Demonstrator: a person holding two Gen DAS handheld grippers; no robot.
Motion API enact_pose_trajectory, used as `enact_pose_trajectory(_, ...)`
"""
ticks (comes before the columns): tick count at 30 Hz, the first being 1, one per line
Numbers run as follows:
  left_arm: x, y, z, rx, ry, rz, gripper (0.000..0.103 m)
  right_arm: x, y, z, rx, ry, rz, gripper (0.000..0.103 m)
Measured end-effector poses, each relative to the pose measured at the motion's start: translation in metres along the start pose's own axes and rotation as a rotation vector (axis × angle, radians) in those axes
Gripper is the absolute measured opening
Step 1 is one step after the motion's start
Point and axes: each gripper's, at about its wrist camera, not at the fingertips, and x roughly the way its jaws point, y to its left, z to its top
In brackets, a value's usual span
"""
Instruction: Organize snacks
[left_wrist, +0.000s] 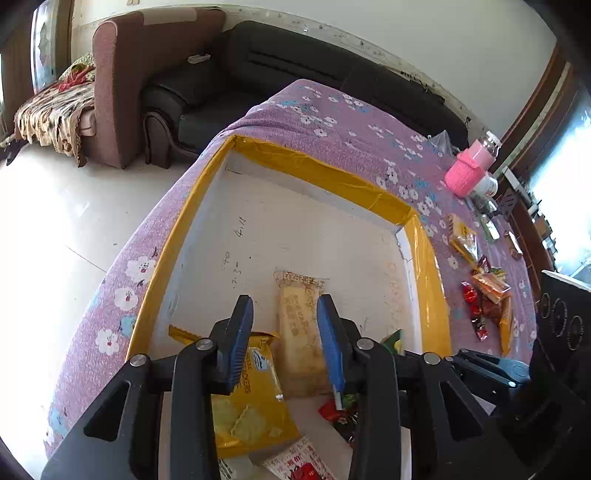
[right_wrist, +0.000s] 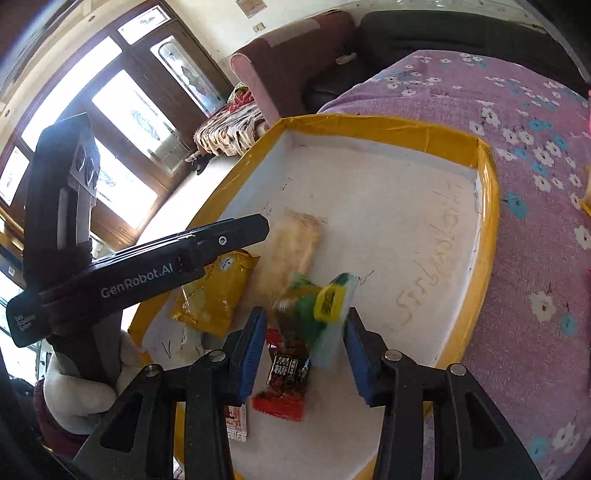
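A blurred green-and-yellow snack packet (right_wrist: 321, 314) sits between the blue pads of the right tool (right_wrist: 304, 350), whose jaws stand wide apart and touch nothing; whether the packet rests on the tray floor or hangs above it cannot be told. Just near of it lies a red-and-black candy wrapper (right_wrist: 284, 384), and to its left a long pale biscuit pack (right_wrist: 295, 243) and a yellow cracker bag (right_wrist: 218, 291). All are inside the shallow white tray with yellow taped rim (right_wrist: 487, 206), which rests on the tabletop's purple flowered cloth (right_wrist: 535, 258). The left tool (left_wrist: 285, 332) hovers over the tray's near end, jaws open and empty, above the biscuit pack. More loose snack packets (left_wrist: 487, 295) lie on the cloth right of the tray, beyond them a pink knitted bottle sleeve (left_wrist: 465, 173).
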Motion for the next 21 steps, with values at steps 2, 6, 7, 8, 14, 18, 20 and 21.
enact_pose_trajectory(2,-0.010,0.000,-0.003,-0.014,-0.026,-0.026,0.034,-0.003,-0.002,0.001,0.001,-0.013,-0.002,0.047)
enact_pose_trajectory(6,-0.048,-0.016,-0.008,0.021,-0.152,-0.015,0.034,-0.027,-0.003,-0.003,-0.014,-0.073,-0.016,0.049)
enact_pose_trajectory(7,-0.063,-0.025,-0.011,0.042,-0.205,-0.001,0.040,-0.038,-0.003,-0.005,-0.024,-0.099,-0.026,0.049)
enact_pose_trajectory(8,-0.078,-0.034,-0.014,0.058,-0.262,0.008,0.046,-0.052,-0.004,-0.008,-0.037,-0.130,-0.041,0.049)
enact_pose_trajectory(14,-0.138,-0.075,-0.034,0.041,-0.521,-0.016,0.100,-0.145,-0.013,-0.031,-0.118,-0.367,-0.211,0.076)
enact_pose_trajectory(18,-0.129,-0.090,-0.057,-0.035,-0.522,-0.201,0.101,-0.194,-0.048,-0.049,-0.067,-0.482,-0.305,0.101)
enact_pose_trajectory(20,-0.117,-0.098,-0.065,-0.056,-0.491,-0.219,0.101,-0.205,-0.088,-0.056,0.039,-0.439,-0.343,0.101)
enact_pose_trajectory(21,-0.110,-0.103,-0.070,-0.059,-0.468,-0.209,0.101,-0.208,-0.111,-0.061,0.106,-0.402,-0.342,0.100)
